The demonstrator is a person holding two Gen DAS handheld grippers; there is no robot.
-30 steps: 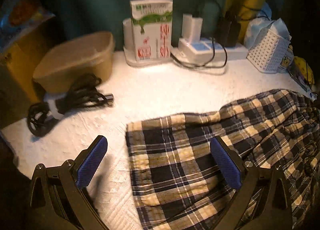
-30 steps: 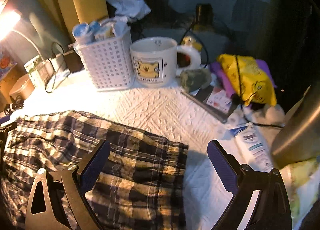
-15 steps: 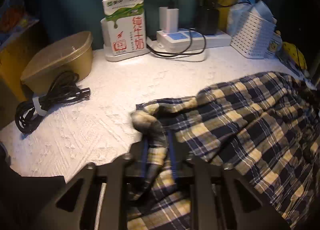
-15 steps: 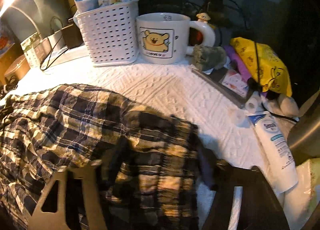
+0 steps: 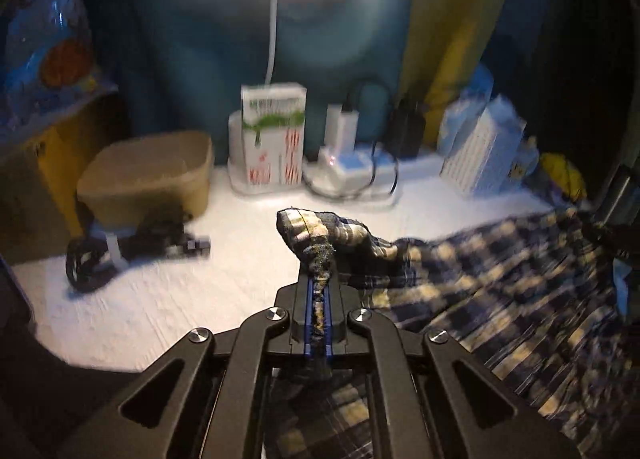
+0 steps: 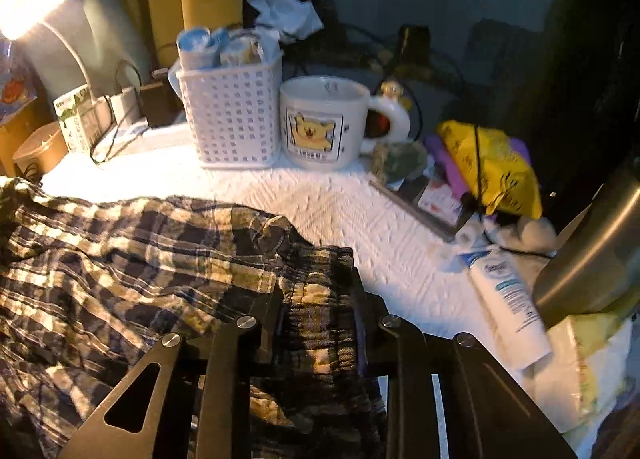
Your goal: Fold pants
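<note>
The plaid pants [image 5: 500, 279] lie spread across a white textured cloth [image 5: 160, 299] on the table, checked in dark navy and pale yellow, rumpled and creased. One hem corner is lifted off the surface, bunched into a narrow ridge. The left gripper [image 5: 318, 287] is clamped tight on that ridge, its blue pads pressing the fabric from both sides. At the opposite end, the gathered elastic waistband sits between the fingers of the right gripper [image 6: 318, 291], whose jaws are closing with the pads already against the bunched cloth.

The left wrist view alone shows a tan lidded container [image 5: 148, 175] and a coiled black cable [image 5: 128, 251] on the cloth well apart from the pants, plus a milk carton [image 5: 274, 135] and charger against the teal wall. The right wrist view alone shows a white mug [image 6: 320, 123] with a yellow bear print beside a white perforated basket [image 6: 232, 119], a yellow bag [image 6: 488, 171], a white tube [image 6: 508, 299] and a steel bottle [image 6: 592, 259].
</note>
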